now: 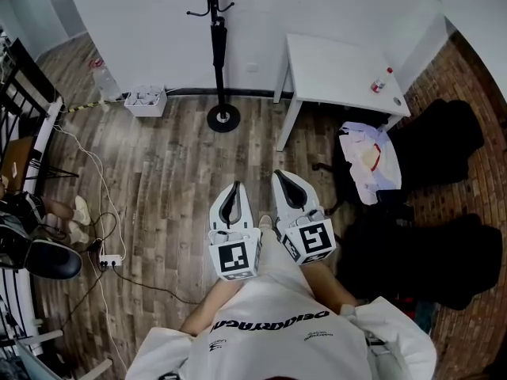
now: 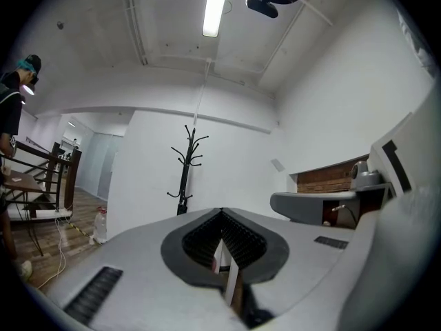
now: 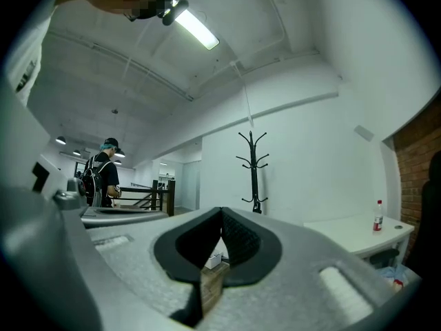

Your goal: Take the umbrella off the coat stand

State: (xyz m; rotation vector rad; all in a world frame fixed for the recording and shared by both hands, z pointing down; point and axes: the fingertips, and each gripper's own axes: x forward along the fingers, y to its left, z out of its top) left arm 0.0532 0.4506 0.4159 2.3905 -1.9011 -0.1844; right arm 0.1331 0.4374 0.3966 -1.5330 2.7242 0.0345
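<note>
Left gripper (image 1: 231,191) and right gripper (image 1: 284,177) are both closed with nothing between the jaws, held side by side low in front of the person. The dark folded umbrella (image 1: 219,43) hangs along the pole of the coat stand (image 1: 223,119) by the white wall, well apart from both grippers. A white table (image 1: 333,74) stands just right of the stand.
</note>
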